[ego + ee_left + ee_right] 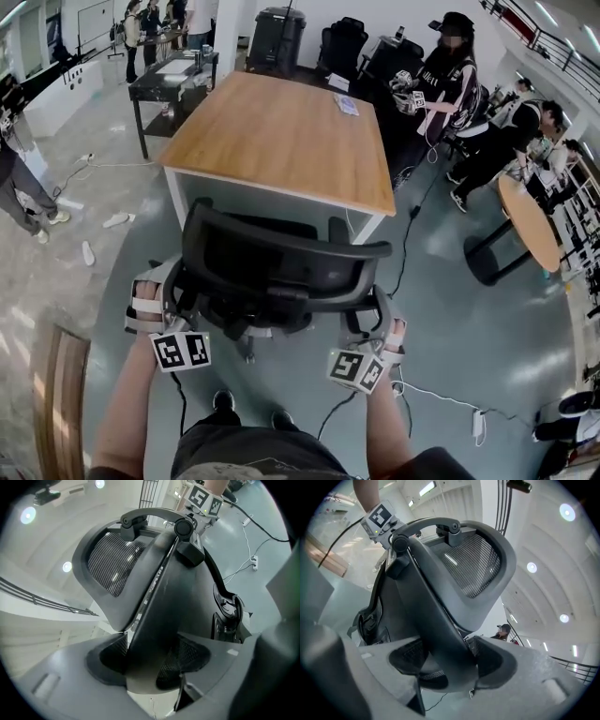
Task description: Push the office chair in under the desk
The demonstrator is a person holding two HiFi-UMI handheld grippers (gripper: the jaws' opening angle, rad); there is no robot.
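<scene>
A black mesh-backed office chair [281, 258] stands in front of the wooden-topped desk [281, 141], its seat partly under the near edge. My left gripper [173, 300] is clamped on the backrest's left edge, my right gripper [384, 323] on its right edge. In the left gripper view the backrest frame [159, 588] fills the gap of the left gripper [150, 660], both pads against it. The right gripper view shows the same: the backrest frame [436, 602] sits between the pads of the right gripper [445, 660].
A round wooden table [530, 220] stands at the right, with people [450, 80] seated and standing behind it. A black desk [173, 80] is at the back left. Cables and a power strip [478, 427] lie on the floor at my right. A wooden piece [56, 394] is at the lower left.
</scene>
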